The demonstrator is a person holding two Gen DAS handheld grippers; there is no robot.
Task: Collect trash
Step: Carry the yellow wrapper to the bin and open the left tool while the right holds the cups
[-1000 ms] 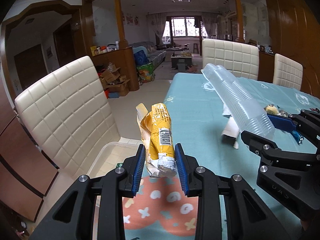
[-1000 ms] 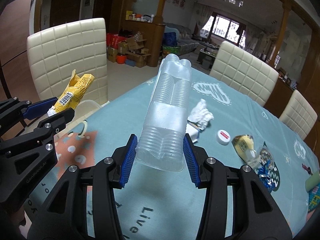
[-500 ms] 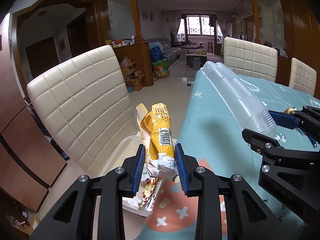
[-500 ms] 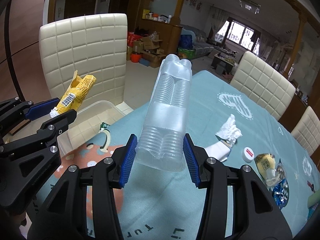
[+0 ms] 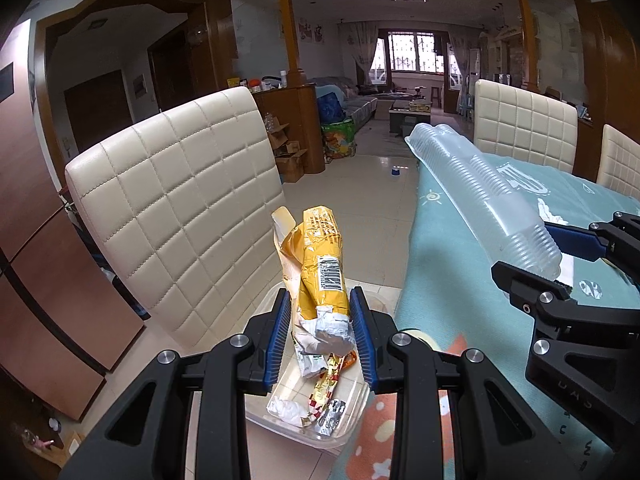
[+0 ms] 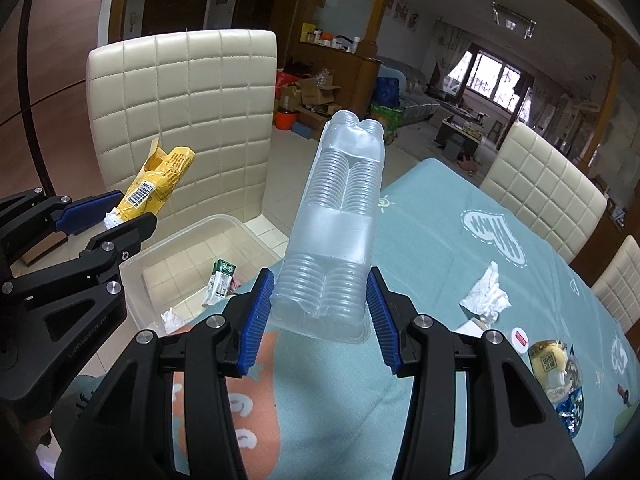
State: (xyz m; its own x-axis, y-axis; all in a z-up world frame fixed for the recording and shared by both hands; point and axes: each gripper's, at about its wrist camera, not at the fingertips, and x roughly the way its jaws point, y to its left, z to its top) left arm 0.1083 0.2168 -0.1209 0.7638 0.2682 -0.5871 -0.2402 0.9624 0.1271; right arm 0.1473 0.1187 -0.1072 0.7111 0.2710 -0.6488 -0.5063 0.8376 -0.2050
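My left gripper [image 5: 320, 336] is shut on a crumpled yellow wrapper [image 5: 322, 264] and holds it above a clear plastic bin [image 5: 352, 420] beside the table. The bin holds several wrappers and a paper wad. My right gripper [image 6: 320, 320] is shut on a long clear ribbed plastic tray [image 6: 340, 216], held up over the table's left end. The wrapper [image 6: 156, 184] and bin [image 6: 192, 240] also show in the right wrist view. The tray [image 5: 480, 192] shows in the left wrist view.
A cream quilted chair [image 5: 172, 208] stands behind the bin. On the teal tablecloth [image 6: 420, 264] lie a crumpled tissue [image 6: 486, 296], a white cap [image 6: 520, 336] and shiny snack wrappers [image 6: 556, 368]. More cream chairs [image 6: 540, 188] line the far side.
Both grippers have swung left, from over the table toward the bin. The left one with the yellow wrapper now hangs over the bin. Both grips are unchanged.
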